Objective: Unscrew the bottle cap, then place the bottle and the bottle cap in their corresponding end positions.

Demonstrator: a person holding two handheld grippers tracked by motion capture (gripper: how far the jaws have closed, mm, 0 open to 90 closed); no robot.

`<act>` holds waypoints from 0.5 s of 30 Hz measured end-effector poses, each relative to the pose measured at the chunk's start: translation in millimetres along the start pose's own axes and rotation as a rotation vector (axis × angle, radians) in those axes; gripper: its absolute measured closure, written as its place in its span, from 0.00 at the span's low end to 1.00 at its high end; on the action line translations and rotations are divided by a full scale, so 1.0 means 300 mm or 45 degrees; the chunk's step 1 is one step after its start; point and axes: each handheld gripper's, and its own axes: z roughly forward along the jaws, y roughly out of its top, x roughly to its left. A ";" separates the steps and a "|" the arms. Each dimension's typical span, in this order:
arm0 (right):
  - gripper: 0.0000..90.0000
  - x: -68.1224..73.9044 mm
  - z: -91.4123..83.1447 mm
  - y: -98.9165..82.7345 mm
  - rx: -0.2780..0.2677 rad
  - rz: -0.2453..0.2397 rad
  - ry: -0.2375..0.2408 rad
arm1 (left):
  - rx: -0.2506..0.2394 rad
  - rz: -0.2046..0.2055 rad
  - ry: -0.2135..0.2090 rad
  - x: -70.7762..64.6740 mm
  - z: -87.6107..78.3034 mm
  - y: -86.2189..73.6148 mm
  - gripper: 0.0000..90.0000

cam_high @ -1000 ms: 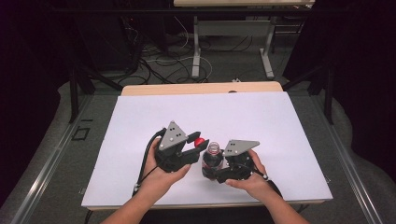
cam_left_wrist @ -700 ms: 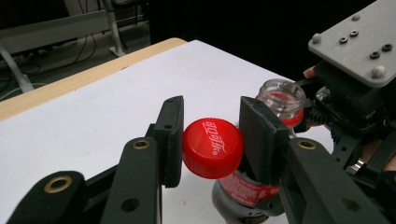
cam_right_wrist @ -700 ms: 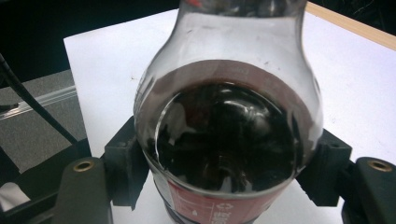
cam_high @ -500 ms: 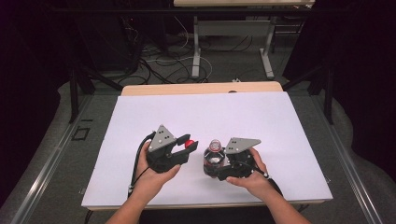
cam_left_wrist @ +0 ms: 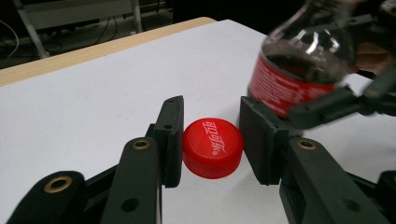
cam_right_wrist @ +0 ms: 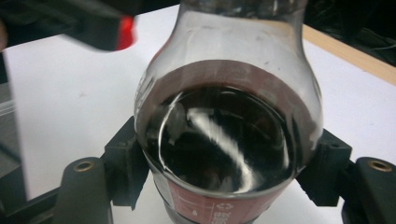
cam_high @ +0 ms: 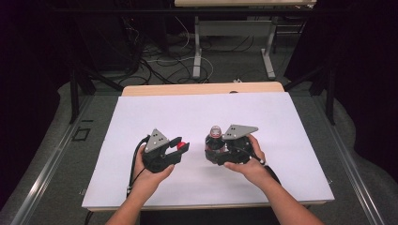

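Note:
A red bottle cap (cam_left_wrist: 212,147) sits just above the white table top, pinched between the pads of my left gripper (cam_left_wrist: 212,140). From above, that left gripper (cam_high: 180,147) is left of centre with the cap (cam_high: 180,146) at its tip. My right gripper (cam_high: 213,146) is shut around a small cola bottle (cam_high: 215,133) with dark liquid and a red label, its mouth uncapped. The bottle (cam_right_wrist: 224,116) fills the space between the right gripper's jaws (cam_right_wrist: 224,177). In the left gripper view the bottle (cam_left_wrist: 299,70) stands tilted at the upper right, a short way from the cap.
A white sheet (cam_high: 281,122) covers the table, with a wooden strip (cam_high: 202,88) along its far edge. Beyond the table are desk legs and cables on a dark floor (cam_high: 187,61). Bare white surface lies all around both hands.
My left gripper has carried the red cap down and to the left, away from the bottle's mouth. The right gripper has shifted slightly to the right with the bottle.

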 end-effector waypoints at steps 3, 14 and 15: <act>0.32 -0.030 0.024 0.011 -0.022 0.007 -0.038 | -0.006 0.000 -0.004 0.000 0.009 -0.014 0.69; 0.32 -0.144 0.172 0.031 -0.017 0.133 -0.117 | 0.037 0.008 -0.021 -0.024 0.074 -0.081 0.69; 0.32 -0.153 0.189 0.032 -0.020 0.141 -0.126 | 0.044 0.013 -0.022 -0.025 0.079 -0.086 0.69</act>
